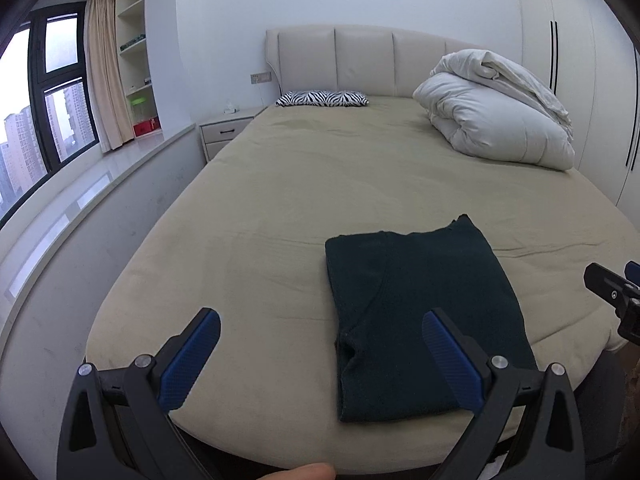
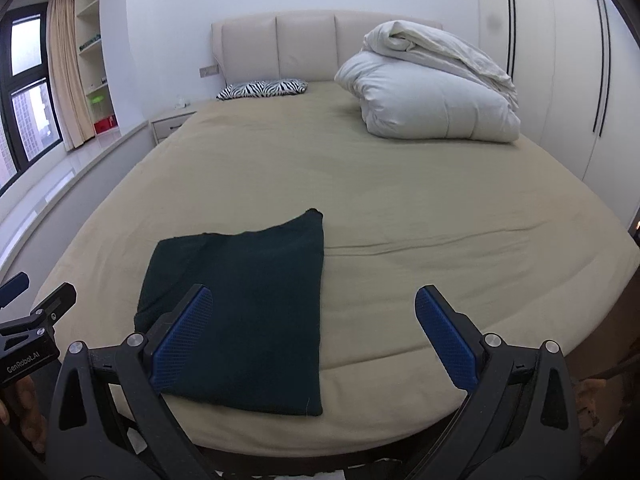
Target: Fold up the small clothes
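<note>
A dark green garment [image 1: 420,312] [image 2: 248,320] lies folded into a flat rectangle near the foot edge of the bed [image 1: 304,184] [image 2: 400,200]. My left gripper [image 1: 320,354] is open above the bed's foot edge, its right finger over the garment's near part and its left finger over bare sheet. My right gripper [image 2: 314,334] is open too, its left finger over the garment's near left part. Nothing is held between either pair of blue pads. Each gripper shows at the edge of the other's view.
A folded white duvet [image 1: 496,120] [image 2: 432,92] sits at the bed's far right. A zebra-print pillow [image 1: 324,98] [image 2: 264,89] lies by the headboard. A nightstand [image 1: 226,130], a window ledge [image 1: 76,200] and a wardrobe [image 2: 560,80] flank the bed.
</note>
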